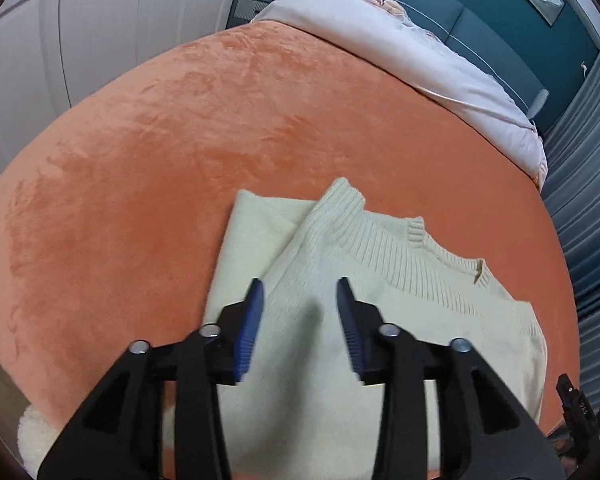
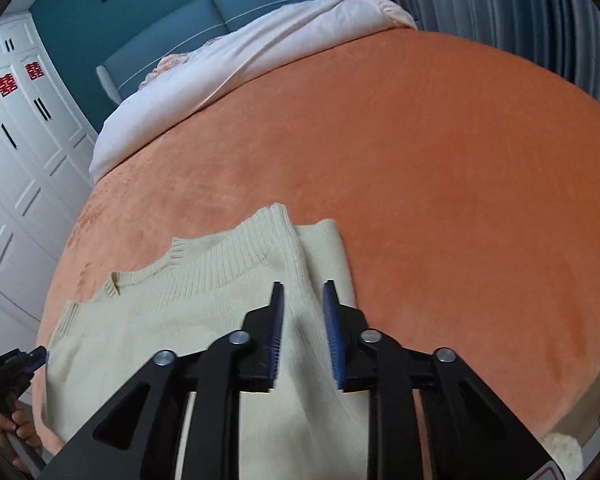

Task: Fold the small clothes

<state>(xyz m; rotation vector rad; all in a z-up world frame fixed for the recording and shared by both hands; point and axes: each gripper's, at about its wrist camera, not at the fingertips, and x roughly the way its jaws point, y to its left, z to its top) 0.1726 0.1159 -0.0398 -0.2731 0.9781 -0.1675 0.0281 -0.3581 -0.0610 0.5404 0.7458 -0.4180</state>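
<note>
Your left tool (image 1: pixel 300 292) hangs over the cream knit sweater (image 1: pixel 400 280) with its blue pads (image 1: pixel 250 328) partly apart and nothing pinched between them. Your right tool (image 2: pixel 303 294) does the same above the garment's other side, its jaws a little narrower and gripping no cloth. That sweater (image 2: pixel 188 292) lies flat on the orange blanket (image 2: pixel 440 168) of the bed, near its closer edge, one ribbed part folded across the body. At the lower left of the right view, your hand (image 2: pixel 14 428) grips the other tool's handle.
</note>
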